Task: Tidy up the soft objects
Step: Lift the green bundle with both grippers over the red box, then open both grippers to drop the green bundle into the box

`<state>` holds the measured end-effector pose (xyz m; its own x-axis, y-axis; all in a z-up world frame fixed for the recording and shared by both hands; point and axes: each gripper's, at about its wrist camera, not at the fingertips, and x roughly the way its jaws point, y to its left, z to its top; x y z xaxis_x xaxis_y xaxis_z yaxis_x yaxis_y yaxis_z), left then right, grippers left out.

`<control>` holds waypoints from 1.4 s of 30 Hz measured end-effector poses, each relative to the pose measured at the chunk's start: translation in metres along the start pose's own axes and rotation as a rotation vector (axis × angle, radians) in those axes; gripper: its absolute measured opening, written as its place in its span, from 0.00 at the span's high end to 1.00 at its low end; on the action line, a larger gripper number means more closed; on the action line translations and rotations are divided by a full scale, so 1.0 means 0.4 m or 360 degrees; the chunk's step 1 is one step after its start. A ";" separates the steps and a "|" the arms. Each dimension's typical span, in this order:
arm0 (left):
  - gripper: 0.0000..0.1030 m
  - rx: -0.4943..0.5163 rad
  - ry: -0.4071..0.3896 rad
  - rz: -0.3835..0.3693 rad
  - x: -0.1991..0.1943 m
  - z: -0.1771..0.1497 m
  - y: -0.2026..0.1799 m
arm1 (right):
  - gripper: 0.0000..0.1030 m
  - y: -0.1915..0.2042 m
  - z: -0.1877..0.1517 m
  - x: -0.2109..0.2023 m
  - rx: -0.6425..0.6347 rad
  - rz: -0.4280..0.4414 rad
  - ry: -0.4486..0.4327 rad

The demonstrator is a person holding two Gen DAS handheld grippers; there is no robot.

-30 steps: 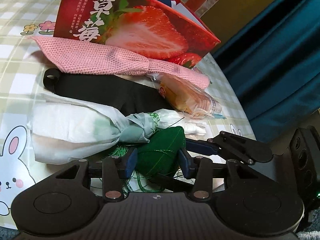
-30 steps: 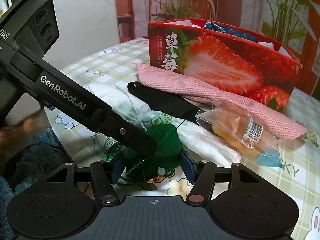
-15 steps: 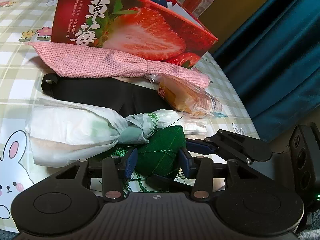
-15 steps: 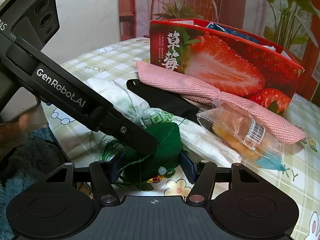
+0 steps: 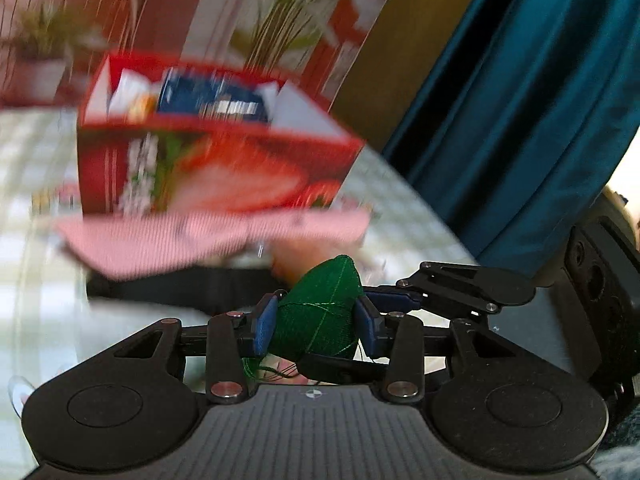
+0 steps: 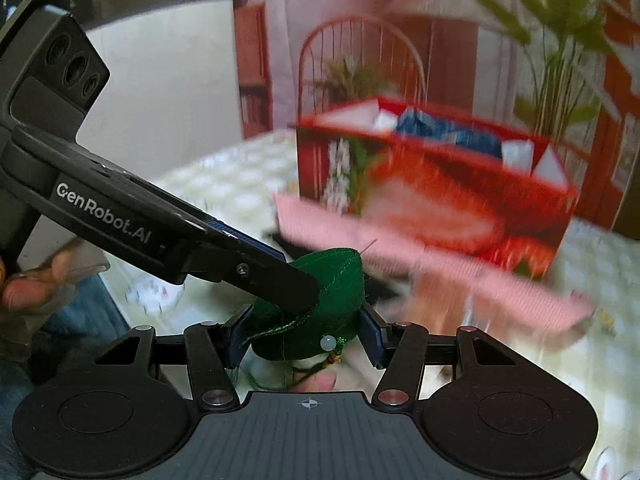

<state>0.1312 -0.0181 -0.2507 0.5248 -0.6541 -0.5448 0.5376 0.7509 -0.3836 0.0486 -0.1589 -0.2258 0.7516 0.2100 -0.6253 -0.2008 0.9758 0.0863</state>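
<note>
- The left gripper (image 5: 316, 326) is clamped on a green fabric pouch (image 5: 320, 312), a blue pad pressed to each side.
- The right gripper (image 6: 304, 338) brackets the same pouch (image 6: 316, 308) from the other side; its pads touch the fabric and look clamped too.
- The pouch hangs in the air above the table, its pointed end tilted up and away, a white bead (image 6: 327, 343) and tassel threads dangling beneath.
- Ahead, beyond a pink cloth (image 5: 200, 236) and a black strap (image 5: 176, 286), stands the open red strawberry box (image 5: 208, 168), blurred by motion.
- Both grippers sit equally near; the box opening lies forward and higher, so the pouch likely must rise over its rim.
</note>
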 end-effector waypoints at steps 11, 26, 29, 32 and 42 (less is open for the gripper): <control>0.57 0.0173 -0.0363 -0.0059 -0.086 0.266 -0.056 | 0.50 -0.094 0.252 -0.101 -0.0103 -0.0064 -0.0333; 0.56 0.0265 -0.0440 -0.0017 0.099 0.510 0.000 | 0.49 -0.295 0.474 0.000 -0.0230 -0.0313 -0.0449; 0.56 0.0187 -0.0370 -0.0031 0.156 0.504 0.031 | 0.49 -0.335 0.450 0.050 -0.0207 -0.0320 -0.0395; 0.56 0.0130 -0.0275 -0.0020 0.216 0.486 0.047 | 0.49 -0.371 0.401 0.096 -0.0142 -0.0307 -0.0336; 0.56 0.0155 -0.0067 0.0042 0.339 0.461 0.049 | 0.48 -0.428 0.277 0.172 0.0005 -0.0329 -0.0166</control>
<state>0.3346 -0.1091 -0.1945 0.5658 -0.6392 -0.5210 0.5837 0.7567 -0.2944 0.2044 -0.3047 -0.1975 0.8374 0.0107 -0.5465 -0.0342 0.9989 -0.0329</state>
